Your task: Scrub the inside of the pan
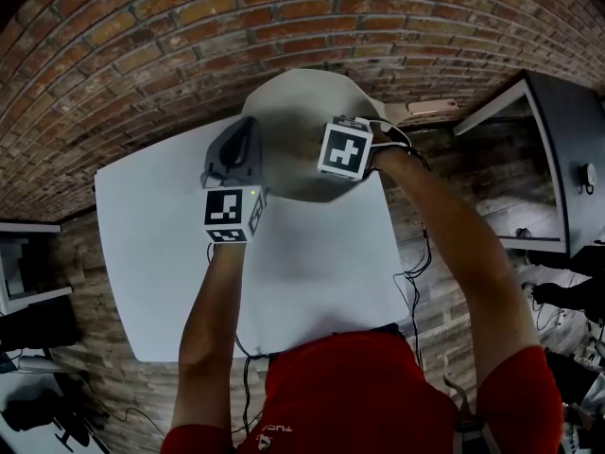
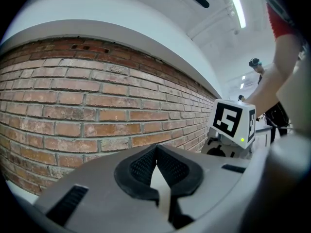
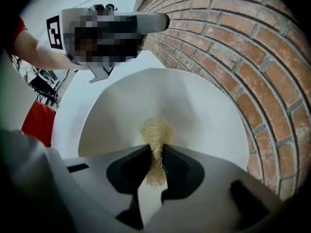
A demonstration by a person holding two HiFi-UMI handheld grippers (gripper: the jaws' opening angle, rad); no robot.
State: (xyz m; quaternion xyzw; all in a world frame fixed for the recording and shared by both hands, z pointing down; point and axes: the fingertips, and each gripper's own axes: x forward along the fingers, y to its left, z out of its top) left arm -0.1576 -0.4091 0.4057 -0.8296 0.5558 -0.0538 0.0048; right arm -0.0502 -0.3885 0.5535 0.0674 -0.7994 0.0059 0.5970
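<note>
A cream pan [image 1: 301, 102] stands at the far edge of the white table [image 1: 151, 253], its handle [image 1: 430, 109] pointing right. In the right gripper view its pale inside [image 3: 204, 115] fills the middle. My right gripper [image 3: 156, 149] reaches down into the pan and is shut on a straw-coloured fibre scrubber [image 3: 155, 132], whose tuft rests against the pan's inner wall. My left gripper [image 1: 238, 148] sits at the pan's left rim. Its jaws [image 2: 156, 152] are closed, with a thin pale sliver, seemingly the pan's rim, between the pads. The right gripper's marker cube [image 2: 233, 123] shows beside it.
A red brick wall [image 1: 284, 17] runs close behind the pan and table. A dark desk [image 1: 558, 149] stands to the right, with cables [image 1: 416, 272] on the wood floor. More dark equipment [image 1: 38, 329] sits at the left. My red shirt [image 1: 359, 395] is at the near table edge.
</note>
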